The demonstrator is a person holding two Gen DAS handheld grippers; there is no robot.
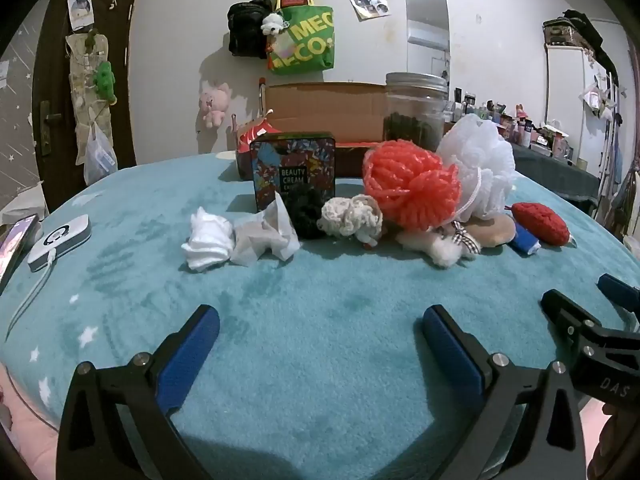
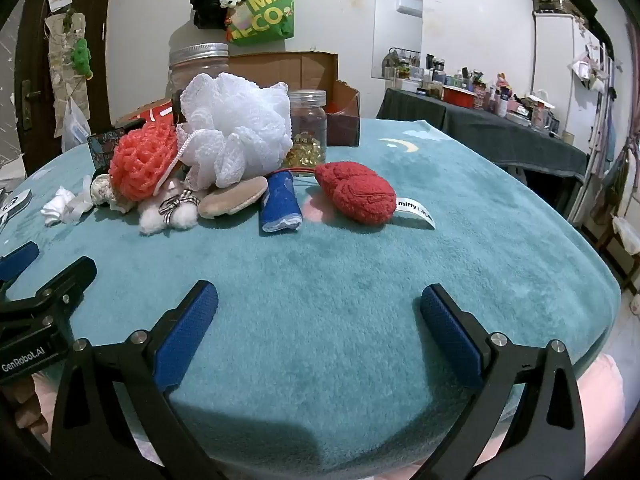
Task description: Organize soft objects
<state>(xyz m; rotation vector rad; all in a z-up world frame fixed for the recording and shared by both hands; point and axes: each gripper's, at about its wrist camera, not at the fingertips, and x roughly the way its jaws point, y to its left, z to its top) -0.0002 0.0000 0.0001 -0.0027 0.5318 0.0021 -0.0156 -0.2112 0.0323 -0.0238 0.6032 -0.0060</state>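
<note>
Teal blanket (image 2: 440, 240) under left gripper (image 1: 320, 332) and right gripper (image 2: 319, 310), jaws spread wide, nothing held.

The black left gripper with blue finger pads (image 1: 320, 334) gapes wide, holding nothing. The matching right gripper (image 2: 319, 312) gapes alongside, equally empty.
</note>
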